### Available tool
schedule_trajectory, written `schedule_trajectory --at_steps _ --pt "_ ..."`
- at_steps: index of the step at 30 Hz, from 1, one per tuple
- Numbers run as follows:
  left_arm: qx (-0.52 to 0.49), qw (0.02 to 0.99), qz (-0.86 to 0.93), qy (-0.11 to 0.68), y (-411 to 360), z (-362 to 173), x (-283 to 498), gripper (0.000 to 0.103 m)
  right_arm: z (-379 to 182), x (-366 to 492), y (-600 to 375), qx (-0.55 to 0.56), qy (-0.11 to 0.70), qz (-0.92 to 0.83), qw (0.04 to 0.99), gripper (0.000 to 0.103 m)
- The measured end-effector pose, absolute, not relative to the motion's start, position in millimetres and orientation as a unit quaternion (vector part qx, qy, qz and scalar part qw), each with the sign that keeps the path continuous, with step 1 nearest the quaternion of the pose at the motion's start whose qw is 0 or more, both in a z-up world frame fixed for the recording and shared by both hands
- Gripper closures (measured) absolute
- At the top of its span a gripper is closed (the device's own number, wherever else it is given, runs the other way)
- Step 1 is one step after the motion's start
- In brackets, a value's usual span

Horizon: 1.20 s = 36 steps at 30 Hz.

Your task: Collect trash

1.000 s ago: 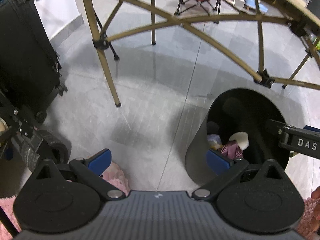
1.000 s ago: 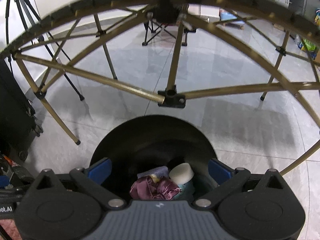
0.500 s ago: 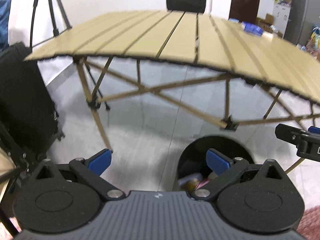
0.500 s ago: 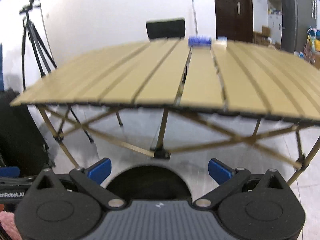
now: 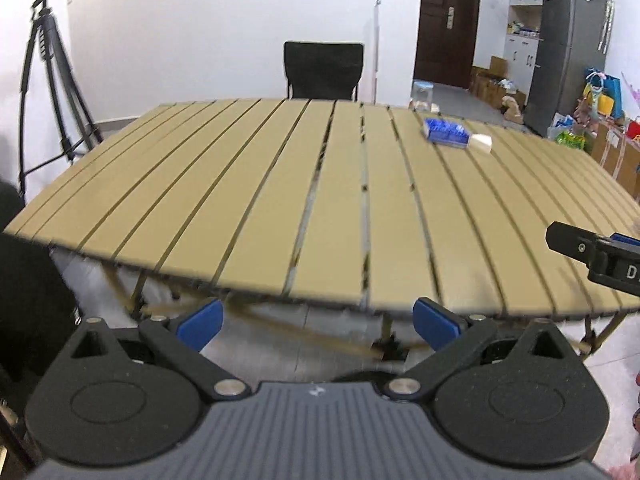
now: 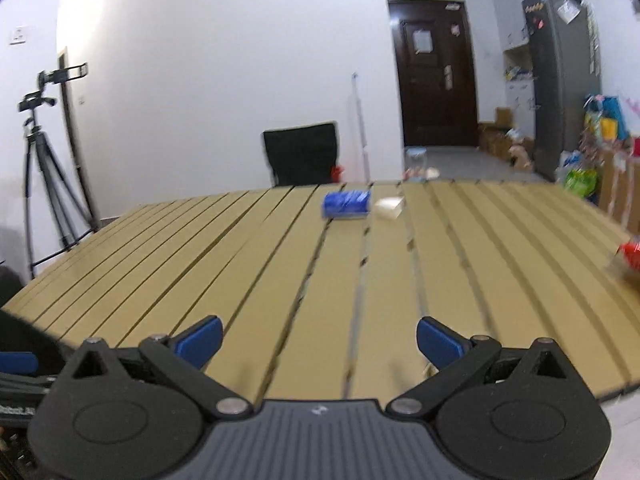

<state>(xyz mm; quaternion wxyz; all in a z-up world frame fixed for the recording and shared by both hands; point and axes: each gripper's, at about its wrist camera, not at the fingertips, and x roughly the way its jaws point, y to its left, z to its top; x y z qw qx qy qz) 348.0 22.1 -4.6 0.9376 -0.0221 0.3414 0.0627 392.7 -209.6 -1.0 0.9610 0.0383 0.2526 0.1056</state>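
Left gripper (image 5: 316, 322): jaws spread wide, nothing betw. the blue pads; sits just off the near edge of the desk, pointing across it.
Right gripper (image 6: 319, 340): jaws likewise wide apart & empty; hangs over the near part of the desk top. Its black body also shows at the right edge of the left wrist view (image 5: 600, 254).
Desk (image 5: 248, 200): tan slatted top w/ dark gaps betw. slats, folding legs visible under the near edge in the left view. Near & middle slats bare.
Blue packet (image 6: 346, 203): on the far part of the desk, well apart from both grippers, lying flat. Same item in left view (image 5: 445, 133), far right.
Pale block (image 6: 389, 207): just beside the blue packet on its right; touching or not, can't tell, blurred. Left view (image 5: 480, 143) shows it at the packet's right end.
Red item (image 6: 631, 254): at the desk's right side, motion-blurred, can't tell what it is.
Chair (image 5: 323, 70): black, behind the desk's far edge.
Tripod (image 6: 44, 168): black, far left by the white wall.
Door (image 6: 434, 80): dark brown, far back.
Fridge (image 5: 564, 48): grey, far right, w/ boxes & bags on the floor near it.
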Motion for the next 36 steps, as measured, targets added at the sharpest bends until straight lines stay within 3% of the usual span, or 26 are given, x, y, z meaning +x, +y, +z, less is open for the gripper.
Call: schedule_trajectory --at_steps 10,21,27,36 --pt "-0.007 0.945 0.036 0.325 -6 19 437 0.0 21 480 -236 0.039 0.222 0.089 0.97 0.0" --pt "0.004 0.946 0.005 0.325 -27 22 529 0.0 6 591 -258 0.028 0.249 0.078 0.965 0.0" --pt "-0.004 0.942 -0.005 0.335 -35 19 580 0.0 -11 654 -259 0.021 0.291 0.071 0.954 0.007" --pt "-0.008 0.931 -0.001 0.364 -47 -1 650 0.0 -48 725 -244 0.018 0.341 0.066 0.938 0.027"
